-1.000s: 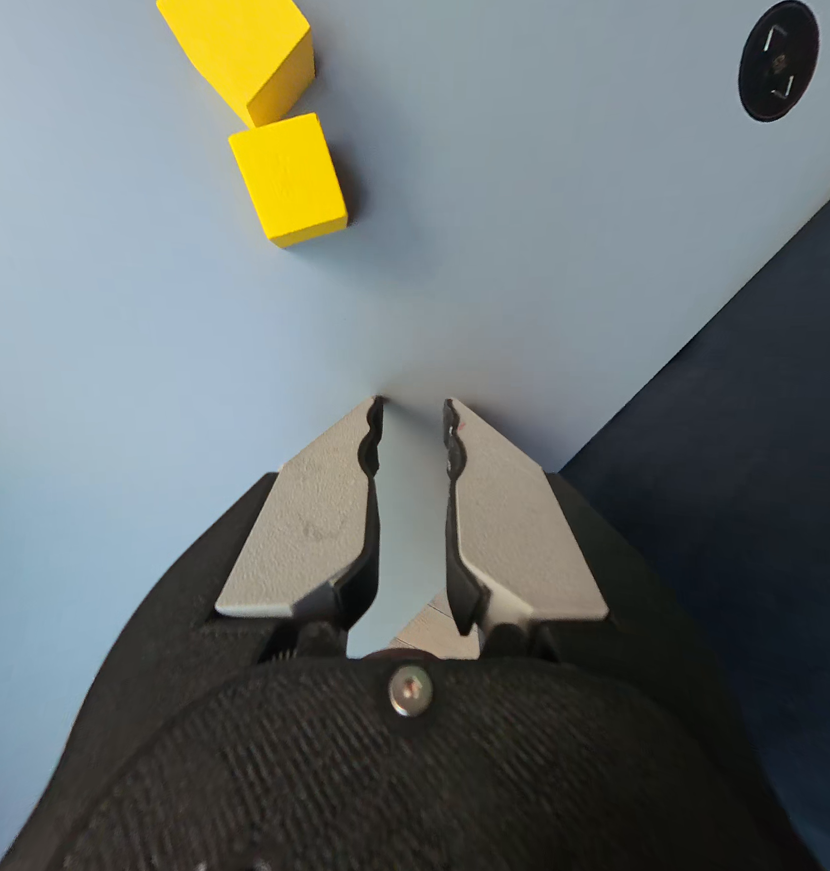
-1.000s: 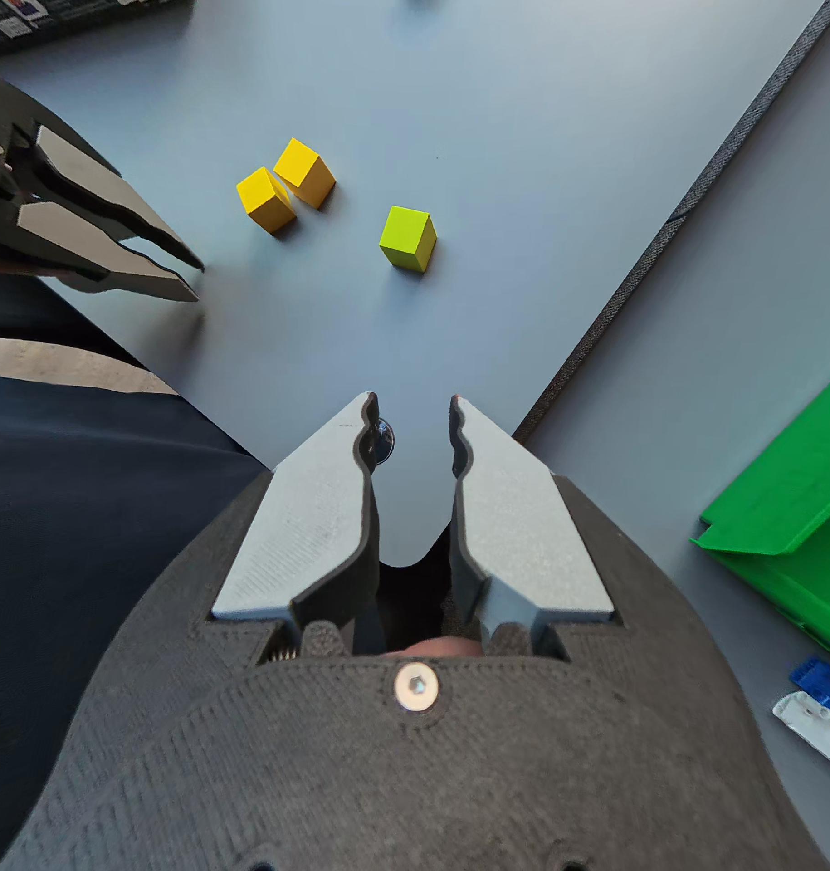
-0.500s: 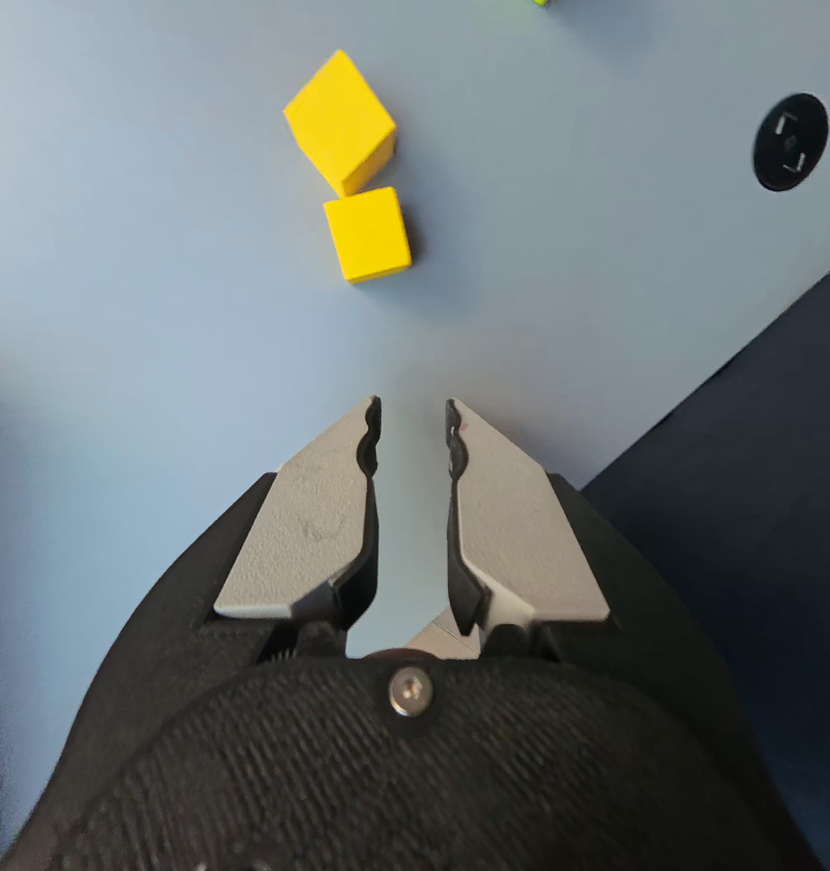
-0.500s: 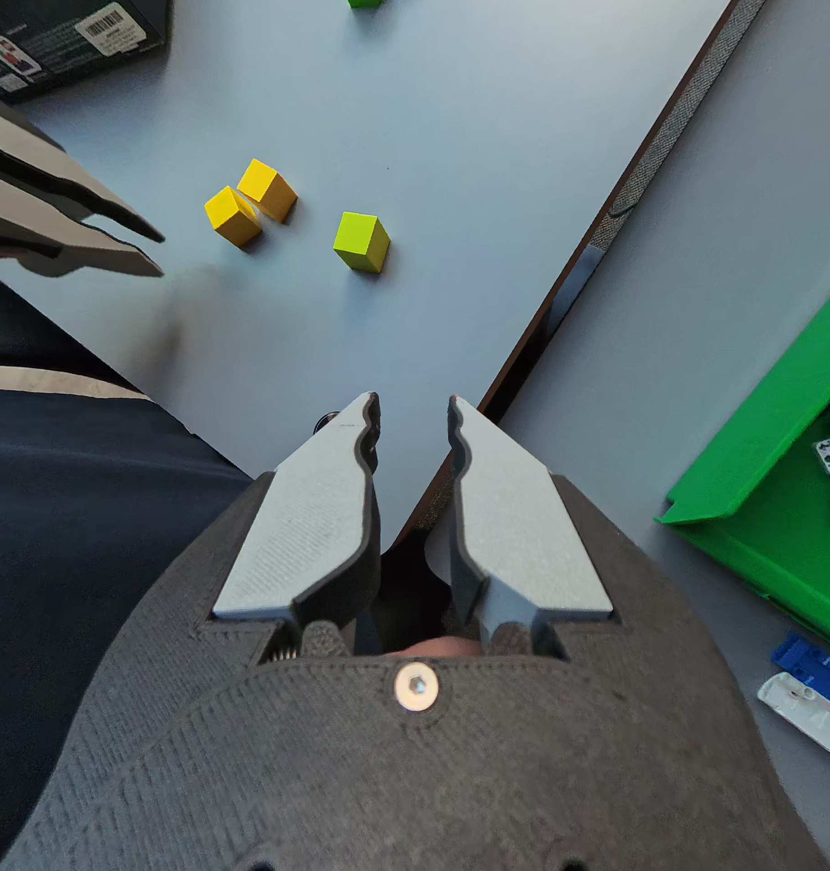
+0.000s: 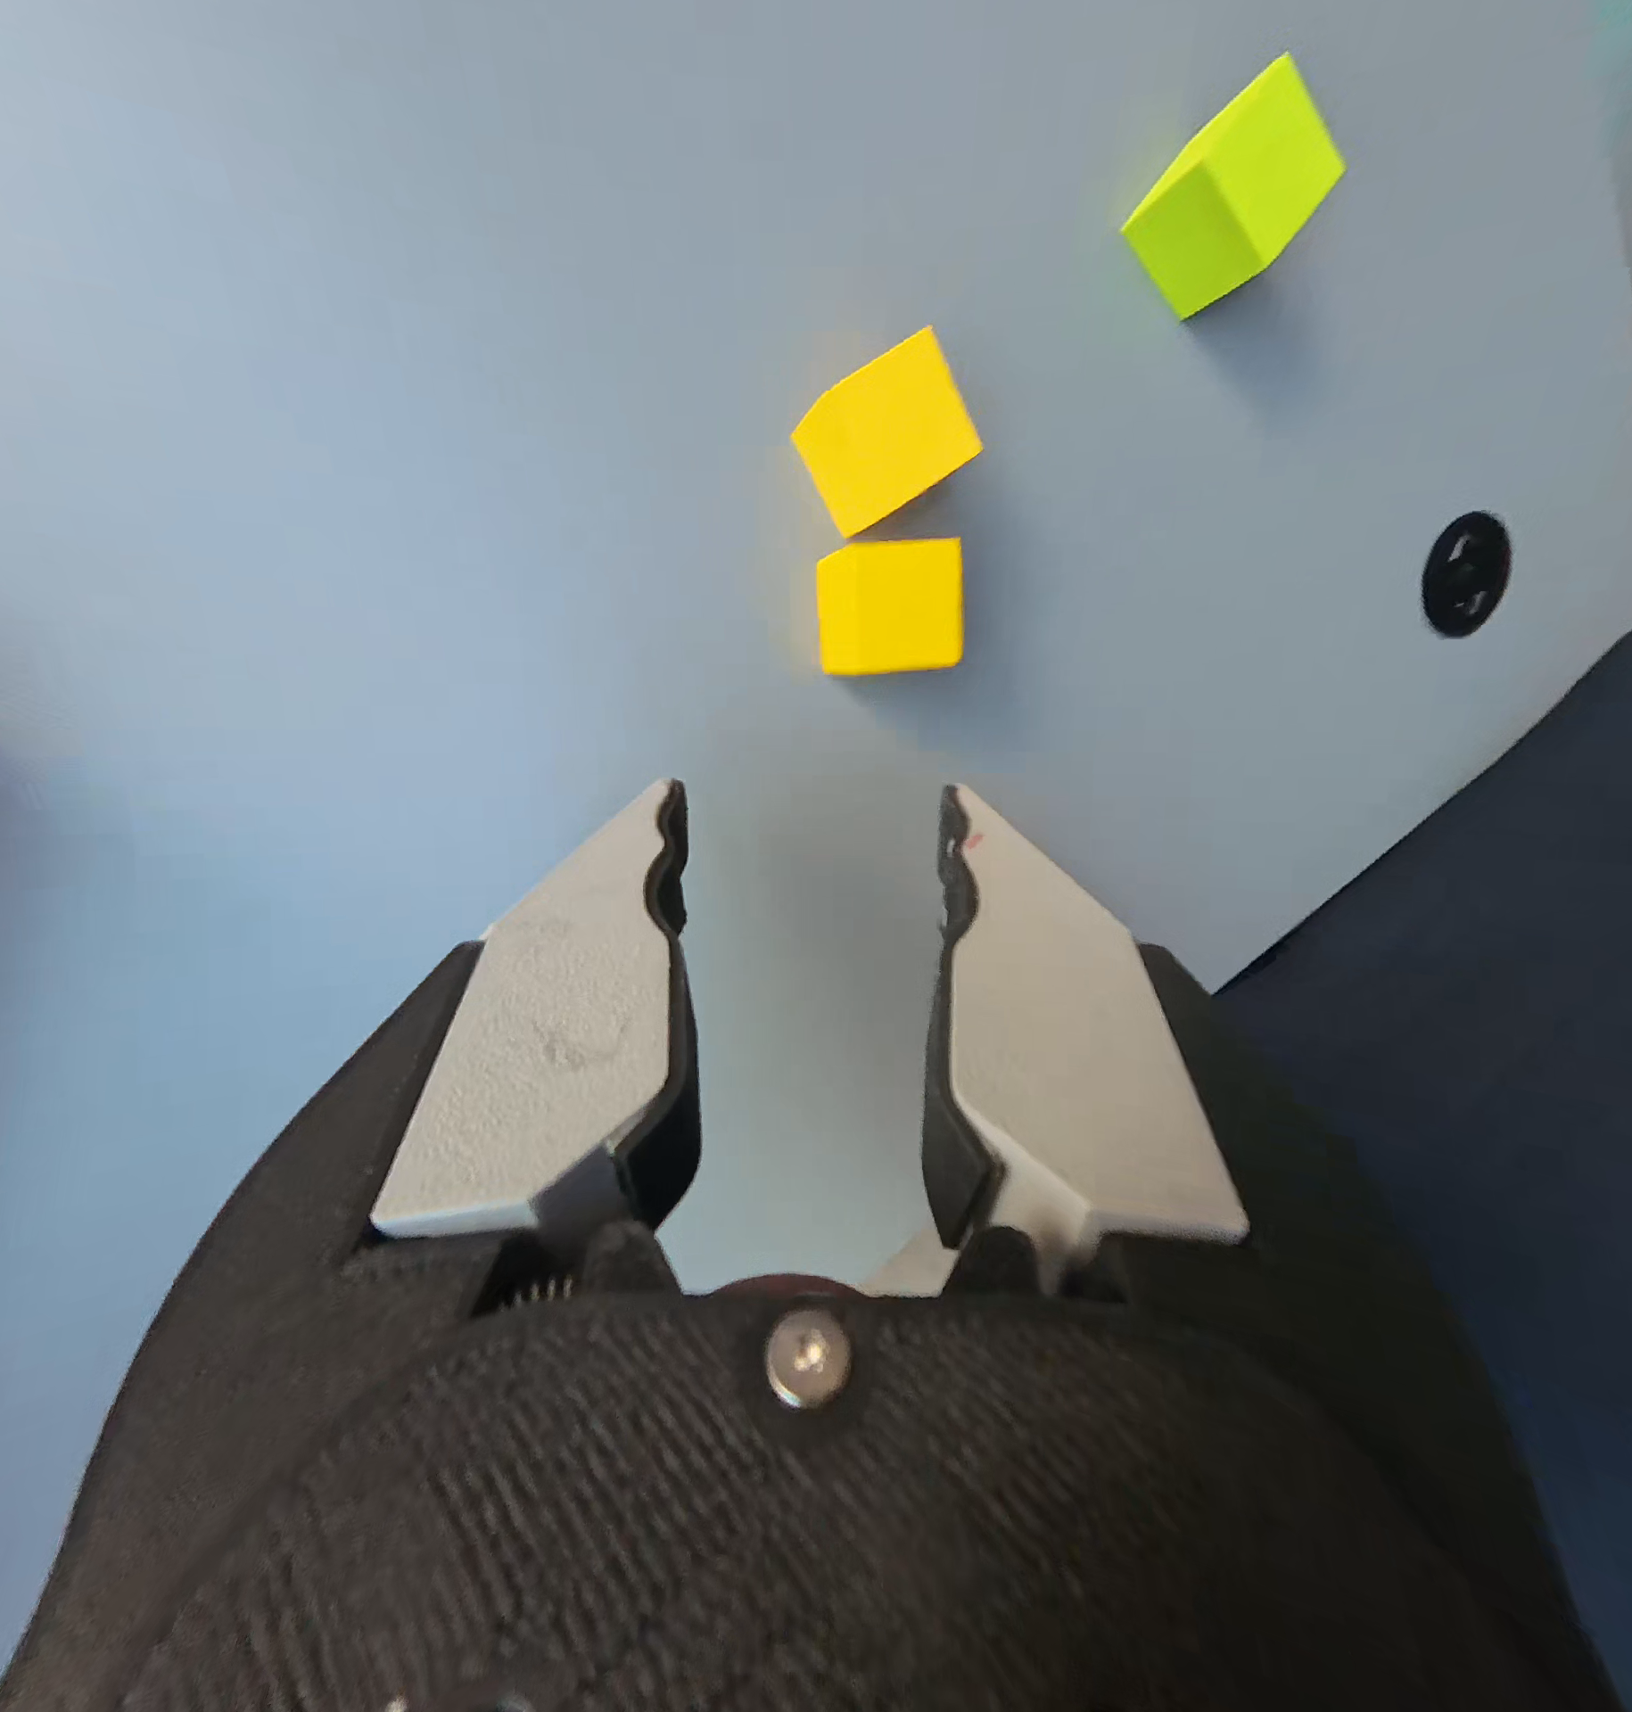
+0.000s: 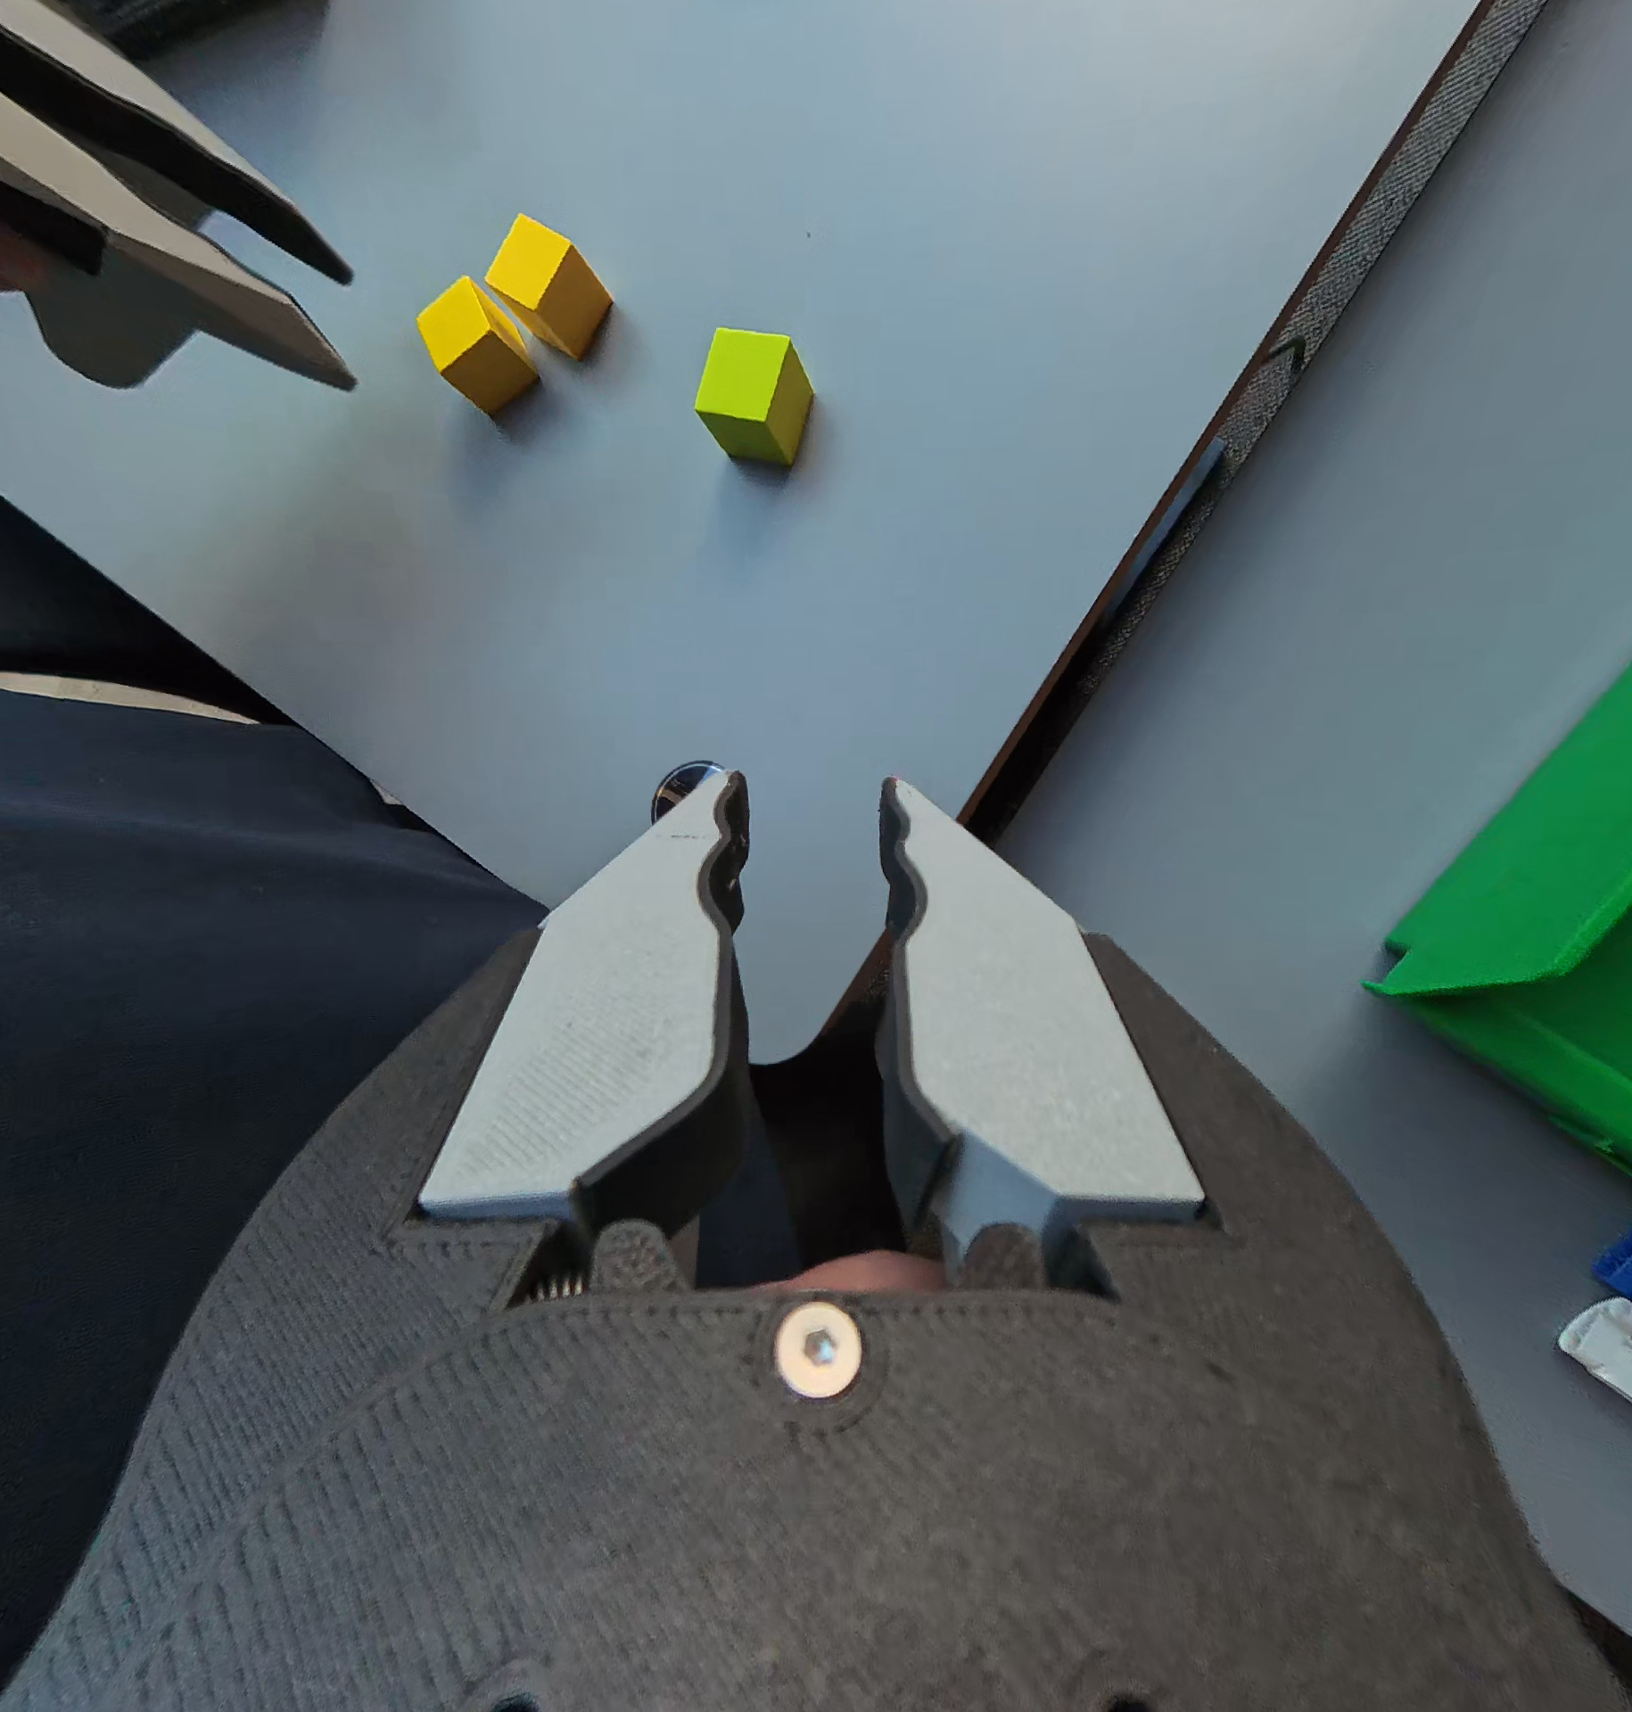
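i have the left gripper (image 5: 812,806) spread wide with nothing in it, hovering just near of the near yellow cube (image 5: 889,607); a second yellow cube (image 5: 886,431) sits just beyond it, nearly touching; a lime green cube (image 5: 1234,185) lies farther right on the tabletop (image 5: 330,463); my right gripper (image 6: 812,806) is partly spread, bare, over the near edge; all three cubes lie untouched.

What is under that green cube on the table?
Only the blue-grey table; the green cube rests flat on it, apart from the two yellow cubes. Its underside is covered, so anything beneath cannot be seen.
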{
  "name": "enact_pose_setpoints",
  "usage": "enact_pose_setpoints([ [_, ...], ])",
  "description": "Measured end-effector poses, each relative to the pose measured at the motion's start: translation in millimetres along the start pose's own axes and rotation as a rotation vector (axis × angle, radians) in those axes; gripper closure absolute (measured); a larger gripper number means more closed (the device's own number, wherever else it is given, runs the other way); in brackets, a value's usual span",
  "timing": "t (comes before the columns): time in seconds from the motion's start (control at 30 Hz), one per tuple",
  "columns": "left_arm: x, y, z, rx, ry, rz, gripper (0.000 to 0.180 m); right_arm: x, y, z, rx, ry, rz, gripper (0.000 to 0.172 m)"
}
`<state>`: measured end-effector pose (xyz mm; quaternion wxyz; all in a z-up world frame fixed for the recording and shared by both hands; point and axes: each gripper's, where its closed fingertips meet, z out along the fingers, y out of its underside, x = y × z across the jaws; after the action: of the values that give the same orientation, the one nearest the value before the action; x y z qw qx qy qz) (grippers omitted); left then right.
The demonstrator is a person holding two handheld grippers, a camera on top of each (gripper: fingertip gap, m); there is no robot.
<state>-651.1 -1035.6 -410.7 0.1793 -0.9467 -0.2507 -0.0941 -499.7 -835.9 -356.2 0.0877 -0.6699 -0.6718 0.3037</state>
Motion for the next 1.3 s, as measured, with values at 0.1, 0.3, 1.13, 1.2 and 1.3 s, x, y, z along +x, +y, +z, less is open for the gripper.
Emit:
enact_pose_setpoints([
  [0.1, 16, -16, 19, -0.009, 0.052, -0.013, 0.126, -2, -7, 1, 0.005, -0.003, -0.014, 0.146],
  [0.3, 22, -16, 34, -0.071, -0.002, 0.189, 0.153, -4, -15, -2, 0.023, -0.004, -0.019, 0.146],
  [1.13, 14, -70, 33, -0.099, 0.013, 0.500, 0.135, -11, 0, 0, 0.000, -0.017, -0.011, 0.146],
  [1.2, 23, -67, 37, -0.115, 0.057, 0.524, 0.142, -12, 2, -1, 0.002, -0.016, -0.006, 0.146],
  [1.3, 28, -62, 39, -0.122, 0.062, 0.558, 0.148, -11, 6, -1, 0.002, -0.015, 0.004, 0.146],
])
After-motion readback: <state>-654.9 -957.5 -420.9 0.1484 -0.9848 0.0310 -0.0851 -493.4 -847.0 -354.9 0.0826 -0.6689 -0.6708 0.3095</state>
